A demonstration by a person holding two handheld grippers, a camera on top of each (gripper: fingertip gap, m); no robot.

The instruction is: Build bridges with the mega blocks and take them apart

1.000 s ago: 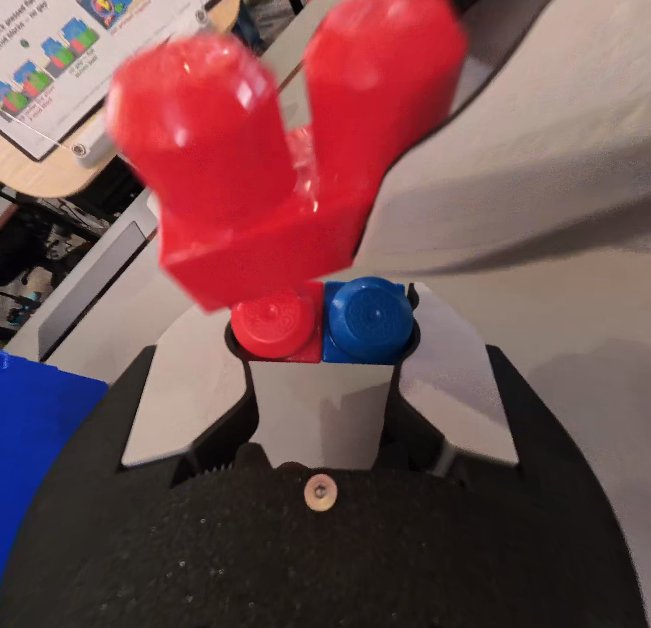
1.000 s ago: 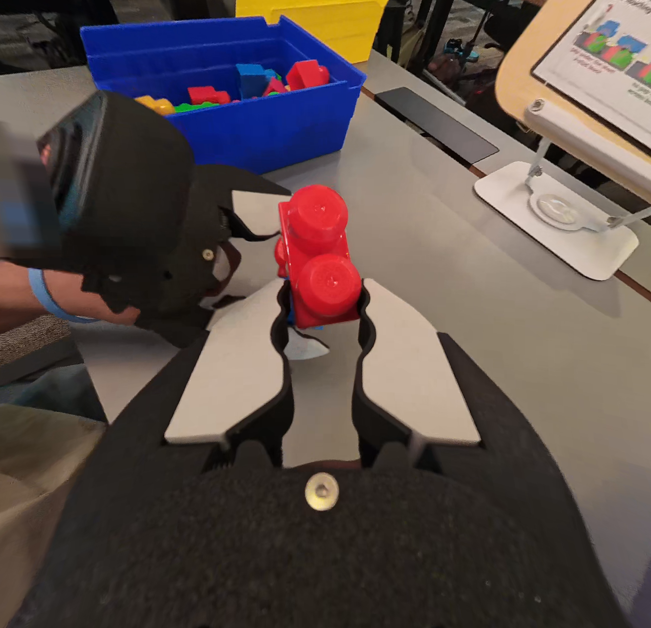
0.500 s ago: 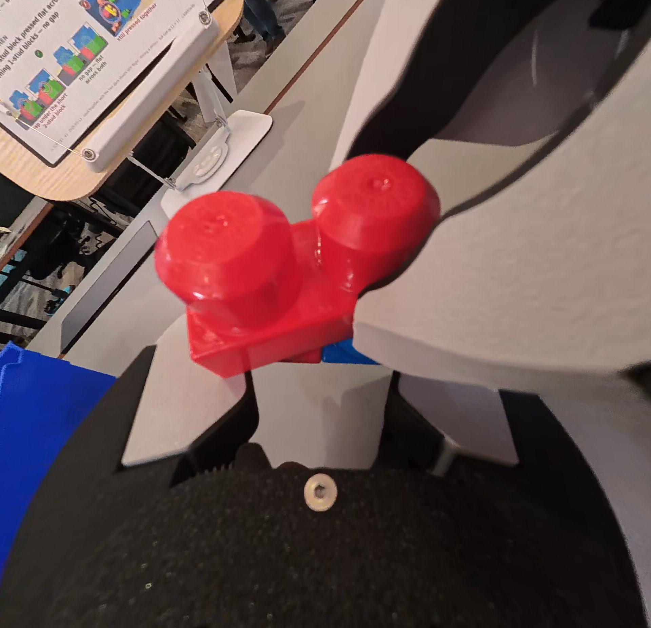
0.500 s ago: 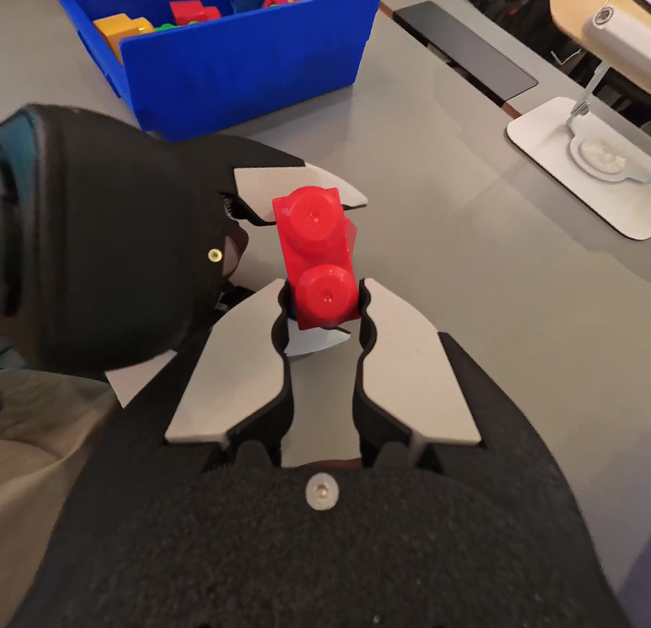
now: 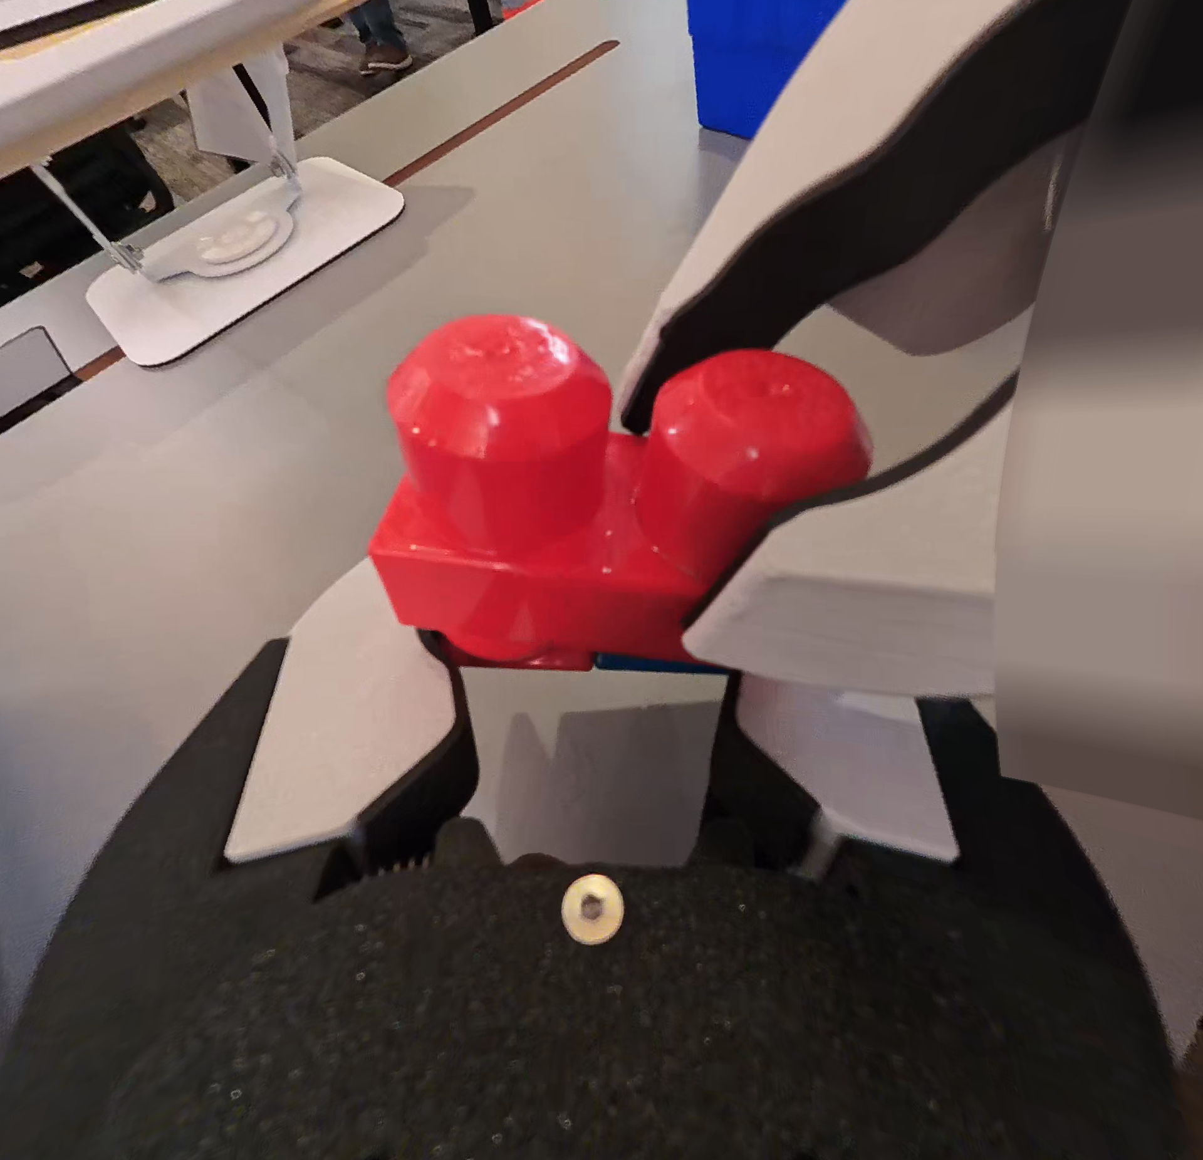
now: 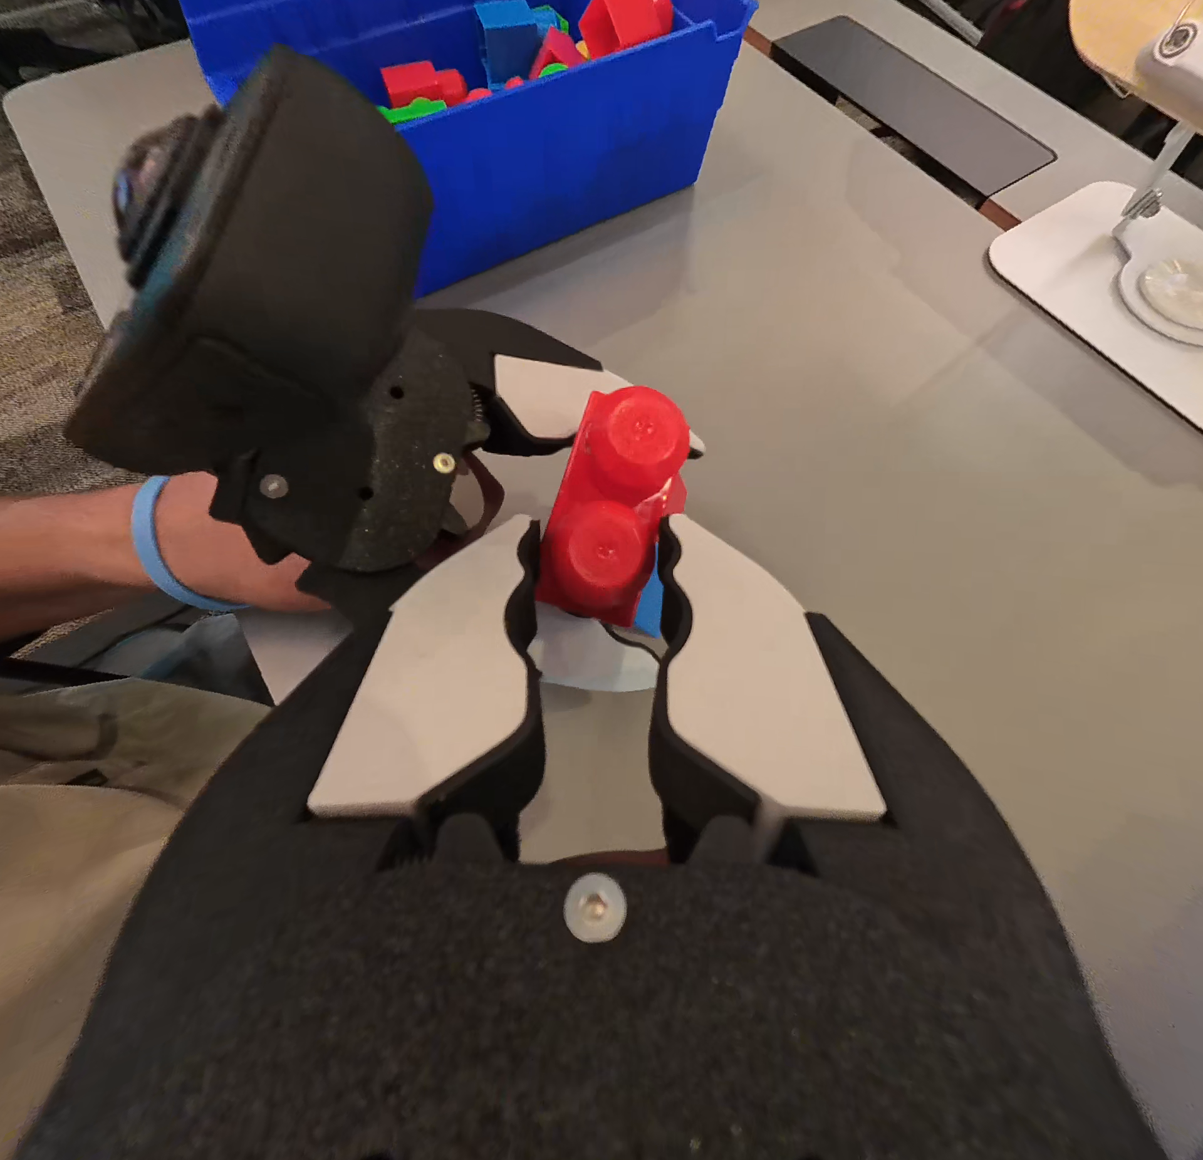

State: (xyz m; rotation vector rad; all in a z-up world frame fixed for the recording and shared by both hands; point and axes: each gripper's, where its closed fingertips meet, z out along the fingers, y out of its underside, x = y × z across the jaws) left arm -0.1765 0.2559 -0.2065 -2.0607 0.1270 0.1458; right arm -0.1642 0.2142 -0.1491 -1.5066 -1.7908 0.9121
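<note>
A red two-stud block (image 5: 553, 510) lies across a red one-stud block (image 5: 521, 657) and a blue one-stud block (image 5: 651, 660), which stand side by side. My left gripper (image 5: 586, 663) is shut on this pair from both sides, above the grey table (image 5: 195, 477). My right gripper (image 6: 599, 536) is shut on one end of the red two-stud block (image 6: 605, 530). In the left wrist view its fingers (image 5: 846, 621) clasp the right stud. The blue block (image 6: 651, 601) peeks out below. The left gripper's black body (image 6: 293, 380) is on the left, held by a hand.
A blue bin (image 6: 553, 171) with several coloured blocks stands behind the grippers; part of it shows in the left wrist view (image 5: 768, 41). A white stand base (image 6: 1074, 269) with a tilted board (image 5: 130, 41) is at the right. A dark panel (image 6: 911, 106) is set into the table. Spacing between my two grippers at the tips: around 7 cm.
The red two-stud block, held tilted above the pair by my right gripper, has come down flat onto the red and blue blocks. Both grippers have kept their hold.
</note>
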